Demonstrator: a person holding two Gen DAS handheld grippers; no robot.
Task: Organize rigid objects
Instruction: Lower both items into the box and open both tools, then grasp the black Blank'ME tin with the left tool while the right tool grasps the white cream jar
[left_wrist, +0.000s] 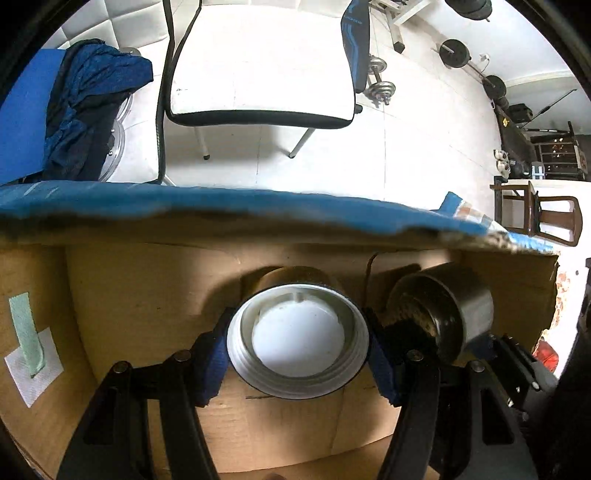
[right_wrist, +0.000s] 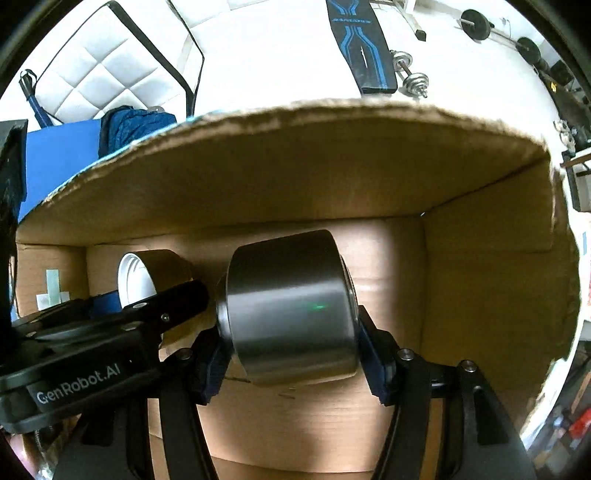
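Left wrist view: left gripper (left_wrist: 298, 345) clamps white-rimmed lid (left_wrist: 297, 341), right gripper (right_wrist: 291, 347) clamps steel cylinder (right_wrist: 288, 310); both inside brown cardboard box (right_wrist: 295, 177), neither released yet.

- On the black body of my left gripper (right_wrist: 144, 317), seen from my right wrist camera, white lettering reads "GenRobot.AI".
- The black and blue padded bench (right_wrist: 360, 48) on the floor beyond the cardboard box (right_wrist: 295, 166) carries a short word in blue, too blurred for me to read.
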